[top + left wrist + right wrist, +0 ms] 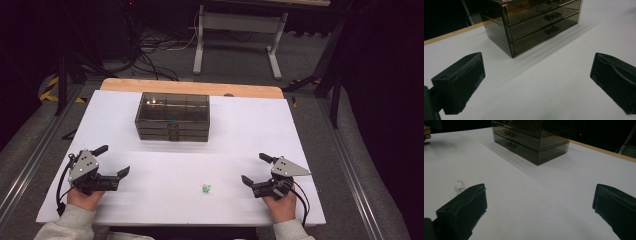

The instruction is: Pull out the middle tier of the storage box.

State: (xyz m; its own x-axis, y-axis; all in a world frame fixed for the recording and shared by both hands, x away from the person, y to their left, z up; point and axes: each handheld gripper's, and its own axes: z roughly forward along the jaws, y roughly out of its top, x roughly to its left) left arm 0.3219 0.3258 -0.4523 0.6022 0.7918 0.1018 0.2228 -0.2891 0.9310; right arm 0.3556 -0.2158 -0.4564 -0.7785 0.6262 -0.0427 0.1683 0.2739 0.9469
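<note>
The small clear ring (205,188) with a greenish stone lies untouched on the white table (150,195), between the left gripper (114,162) and right gripper (253,169), nearer the right. Both are held with jaws wide apart, empty. Pickup seems not yet begun; a reach by the right gripper toward the ring, well short of the smoked drawer box (172,116), is called for.

Premises: a lab or test cell. Evidence: dark curtained surroundings, loose cables (150,47) on grey flooring, hazard-striped tape (50,87), a white-legged bench frame (235,35) behind the white-covered counter (240,135).
</note>
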